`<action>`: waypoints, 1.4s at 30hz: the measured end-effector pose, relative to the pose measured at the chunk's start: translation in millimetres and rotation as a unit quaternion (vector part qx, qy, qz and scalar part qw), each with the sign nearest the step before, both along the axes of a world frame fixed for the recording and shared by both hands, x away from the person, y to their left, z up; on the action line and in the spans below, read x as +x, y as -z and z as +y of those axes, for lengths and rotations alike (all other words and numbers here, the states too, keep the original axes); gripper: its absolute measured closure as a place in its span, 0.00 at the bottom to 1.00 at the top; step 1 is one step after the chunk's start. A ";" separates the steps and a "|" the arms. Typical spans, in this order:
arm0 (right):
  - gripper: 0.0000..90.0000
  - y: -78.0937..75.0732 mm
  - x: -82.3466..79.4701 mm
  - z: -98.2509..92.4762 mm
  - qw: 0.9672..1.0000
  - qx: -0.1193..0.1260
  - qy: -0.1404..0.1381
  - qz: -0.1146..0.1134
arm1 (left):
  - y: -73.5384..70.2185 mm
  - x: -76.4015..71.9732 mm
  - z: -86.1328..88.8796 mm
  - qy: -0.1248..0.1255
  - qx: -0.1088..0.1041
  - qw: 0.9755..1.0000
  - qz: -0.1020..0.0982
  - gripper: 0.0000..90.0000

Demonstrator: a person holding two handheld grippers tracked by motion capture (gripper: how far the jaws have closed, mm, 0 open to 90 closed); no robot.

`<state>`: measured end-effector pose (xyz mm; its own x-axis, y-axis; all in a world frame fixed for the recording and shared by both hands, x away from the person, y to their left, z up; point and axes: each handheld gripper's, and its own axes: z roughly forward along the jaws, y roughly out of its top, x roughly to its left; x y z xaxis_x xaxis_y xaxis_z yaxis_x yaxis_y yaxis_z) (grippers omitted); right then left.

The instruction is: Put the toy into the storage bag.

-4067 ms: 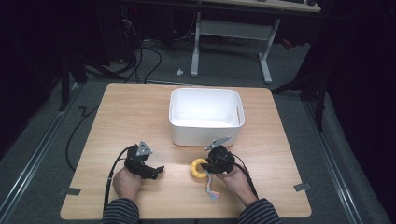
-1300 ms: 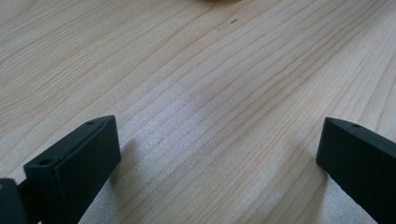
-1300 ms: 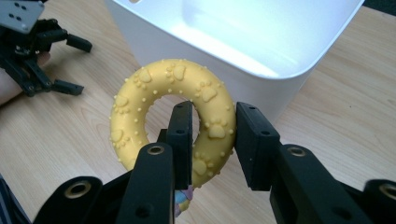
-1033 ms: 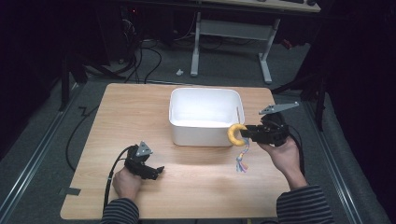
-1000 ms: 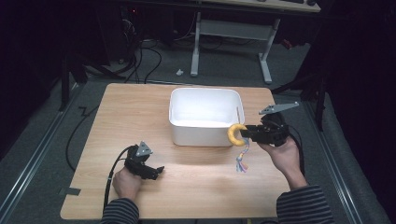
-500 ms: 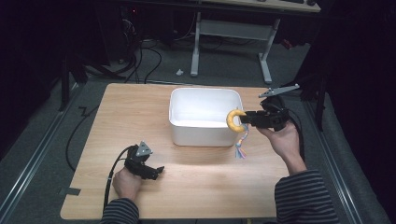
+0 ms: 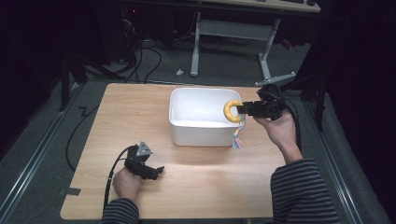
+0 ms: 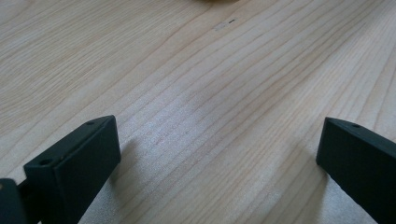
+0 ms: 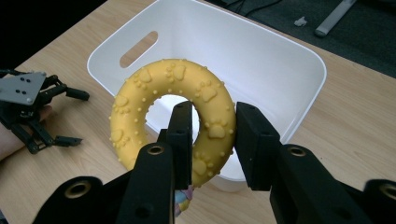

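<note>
Right tool (image 9: 212, 140) clamped on yellow ring toy (image 9: 175, 119), held over the right rim of the white bin (image 7: 196, 133), release outstanding; left tool (image 7: 148, 169) rests on the bench (image 7: 140, 107), jaws apart, empty.

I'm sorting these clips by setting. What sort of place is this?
Probably a lab or workshop: a bare wooden table on grey floor, loose cables behind it, and a metal desk frame in the dark background.
</note>
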<state>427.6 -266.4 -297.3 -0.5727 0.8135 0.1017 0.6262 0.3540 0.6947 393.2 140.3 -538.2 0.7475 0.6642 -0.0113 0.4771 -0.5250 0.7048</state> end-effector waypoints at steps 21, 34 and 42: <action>0.76 -5.4 33.7 14.3 1.000 -0.008 0.030 -0.001 | 0.1 -0.2 -0.2 0.001 0.000 1.000 0.000 0.00; 0.76 -0.7 52.4 19.7 0.999 -0.003 0.047 0.008 | 0.0 -0.2 -0.2 0.004 0.000 1.000 0.000 0.00; 0.76 4.2 64.2 23.1 0.998 -0.007 0.063 0.017 | 0.0 -0.2 -0.2 0.004 0.000 1.000 -0.001 0.00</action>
<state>491.8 -243.3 -301.5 -0.4625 0.8800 0.1081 0.6894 0.2803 0.6680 393.0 140.1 -538.2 0.7532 0.6577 -0.0102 0.4717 -0.5293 0.7052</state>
